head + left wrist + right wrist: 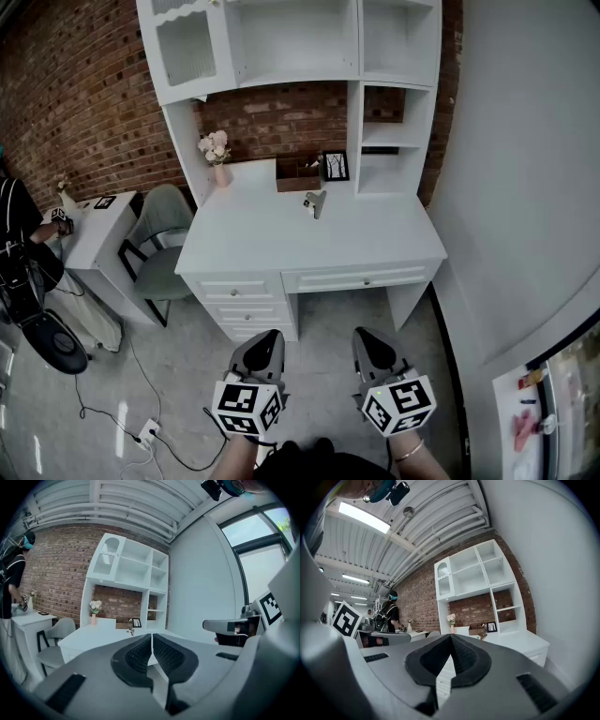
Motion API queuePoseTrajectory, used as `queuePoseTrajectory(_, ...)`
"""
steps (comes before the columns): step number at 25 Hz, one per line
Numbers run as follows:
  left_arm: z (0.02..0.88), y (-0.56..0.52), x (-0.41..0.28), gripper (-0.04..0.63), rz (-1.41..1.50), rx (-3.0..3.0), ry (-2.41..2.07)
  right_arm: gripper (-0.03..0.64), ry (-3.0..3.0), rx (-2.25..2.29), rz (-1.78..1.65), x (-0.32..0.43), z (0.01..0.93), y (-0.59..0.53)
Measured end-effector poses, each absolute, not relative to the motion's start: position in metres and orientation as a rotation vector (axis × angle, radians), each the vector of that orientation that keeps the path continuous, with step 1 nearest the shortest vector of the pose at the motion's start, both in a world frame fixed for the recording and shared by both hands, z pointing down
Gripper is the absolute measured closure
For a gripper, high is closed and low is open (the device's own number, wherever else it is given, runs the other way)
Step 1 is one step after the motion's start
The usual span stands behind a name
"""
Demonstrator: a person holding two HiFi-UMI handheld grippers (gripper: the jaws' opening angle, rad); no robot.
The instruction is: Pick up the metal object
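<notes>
The left gripper (265,339) is squeezed shut on nothing. Well ahead of the 2 grippers, the metal object (316,202) lies near the back of the white desk (281,246). The right gripper (370,337) is pinched shut and empty too.

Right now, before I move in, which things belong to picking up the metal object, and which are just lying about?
Job: metal object; white desk under it; left gripper and right gripper, jaws shut, empty.
Lying about: flower vase; picture frame; brown box; grey chair.
</notes>
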State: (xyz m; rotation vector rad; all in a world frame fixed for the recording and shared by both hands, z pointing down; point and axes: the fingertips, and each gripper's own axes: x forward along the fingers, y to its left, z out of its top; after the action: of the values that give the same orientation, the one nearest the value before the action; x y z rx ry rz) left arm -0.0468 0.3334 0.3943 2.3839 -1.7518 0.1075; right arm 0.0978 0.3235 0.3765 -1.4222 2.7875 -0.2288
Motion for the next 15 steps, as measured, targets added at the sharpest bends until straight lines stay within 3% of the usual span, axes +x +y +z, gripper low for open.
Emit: queuePoseTrajectory(15,0.389,0.295,-0.051,0.577,0.085,2.378,-1.796,0.612,2.739,-1.441,-0.285,0.115,0.381,0.288)
